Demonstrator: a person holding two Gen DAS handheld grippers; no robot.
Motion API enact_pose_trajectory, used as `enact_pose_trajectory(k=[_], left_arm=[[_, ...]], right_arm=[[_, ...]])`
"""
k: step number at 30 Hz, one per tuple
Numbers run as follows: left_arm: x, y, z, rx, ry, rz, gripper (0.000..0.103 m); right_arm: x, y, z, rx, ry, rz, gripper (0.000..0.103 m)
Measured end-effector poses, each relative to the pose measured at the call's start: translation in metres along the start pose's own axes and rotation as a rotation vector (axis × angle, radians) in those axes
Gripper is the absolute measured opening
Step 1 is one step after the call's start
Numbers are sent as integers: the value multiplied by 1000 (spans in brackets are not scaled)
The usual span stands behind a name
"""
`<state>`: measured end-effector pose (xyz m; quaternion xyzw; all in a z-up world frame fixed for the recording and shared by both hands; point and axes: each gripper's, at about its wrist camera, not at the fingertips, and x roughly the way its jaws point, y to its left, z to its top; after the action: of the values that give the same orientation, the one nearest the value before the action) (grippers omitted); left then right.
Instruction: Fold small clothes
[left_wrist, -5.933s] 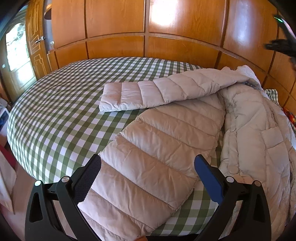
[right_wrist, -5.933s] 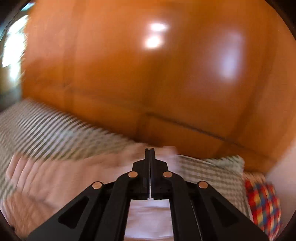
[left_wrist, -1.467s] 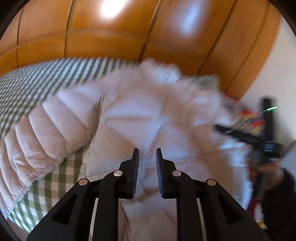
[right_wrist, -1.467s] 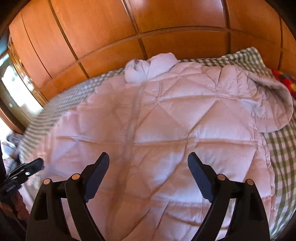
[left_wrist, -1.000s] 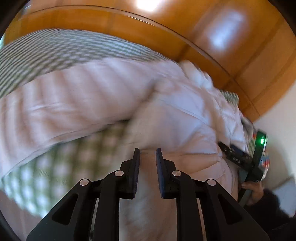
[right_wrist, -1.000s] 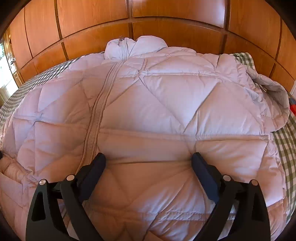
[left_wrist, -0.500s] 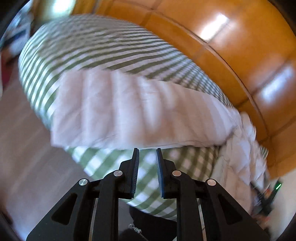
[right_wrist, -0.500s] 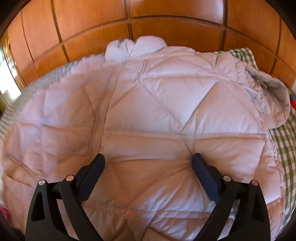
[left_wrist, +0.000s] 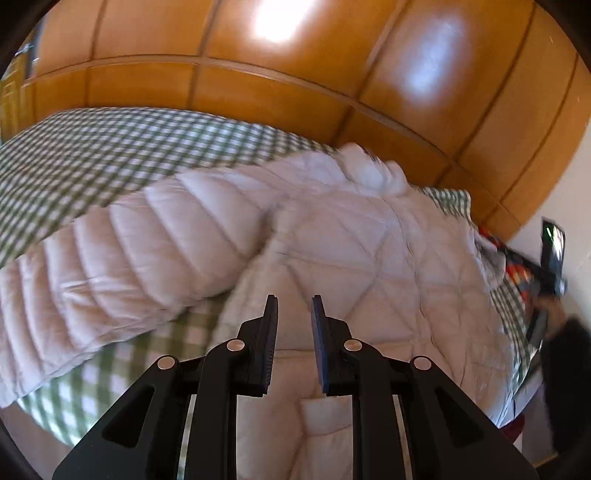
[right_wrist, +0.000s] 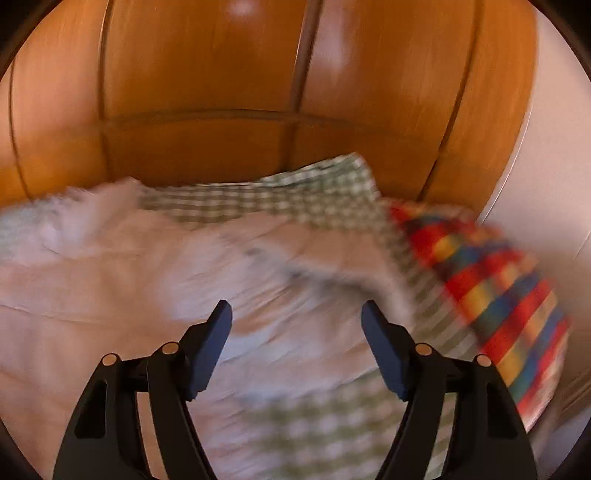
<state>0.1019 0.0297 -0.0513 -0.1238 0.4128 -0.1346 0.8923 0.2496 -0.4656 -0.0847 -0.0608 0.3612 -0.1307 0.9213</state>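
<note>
The pale quilted jacket (left_wrist: 369, 258) is spread on the green-checked bed (left_wrist: 110, 147), reaching from the left gripper (left_wrist: 293, 325) toward twelve o'clock beyond its narrowly parted, empty jaws, while the right gripper (right_wrist: 296, 332) is seen above it, jaws closing on nothing.

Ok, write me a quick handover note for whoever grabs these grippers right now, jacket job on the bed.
Left gripper: narrow gap between its pads, nothing in it, above the jacket.
Right gripper: jaws wide and closing, nothing between them, over the jacket's edge by the colourful pillow.
Jacket lies front up on the checked bed, one sleeve stretched out sideways.
Done: jacket laid out.
Left: fold the sleeve in, then fold the body. The other sleeve's state is unclear in the blur.
</note>
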Motion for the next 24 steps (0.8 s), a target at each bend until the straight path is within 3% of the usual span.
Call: enact_pose_trajectory(k=[2,7,9,10,13,17,22,24], left_arm=[[10,-9,2,20,21,-17,16],[31,-23,5,68,57,-25,16],[37,-29,8,84,65,-16,16],[38,-32,9,96,66,-12,16],[42,-38,13,121,68,-9,16],[55,-40,16,128,94,-5,16],[69,-47,16,145,128,2,16],[68,-48,16,145,128,-6,16]], right_arm=[[17,2,11,-91,31,-23,88],[77,20,21,-326,170,-139,85],[96,14,18,-343,225,-144,42],[104,5,18,-313,262,-129,10],[105,-47,23,-96,266,-93,5],[84,-164,21,360,197,-80,4],[45,-284,-11,965,-12,181,4],[40,-305,-16,1098,-84,252,4]])
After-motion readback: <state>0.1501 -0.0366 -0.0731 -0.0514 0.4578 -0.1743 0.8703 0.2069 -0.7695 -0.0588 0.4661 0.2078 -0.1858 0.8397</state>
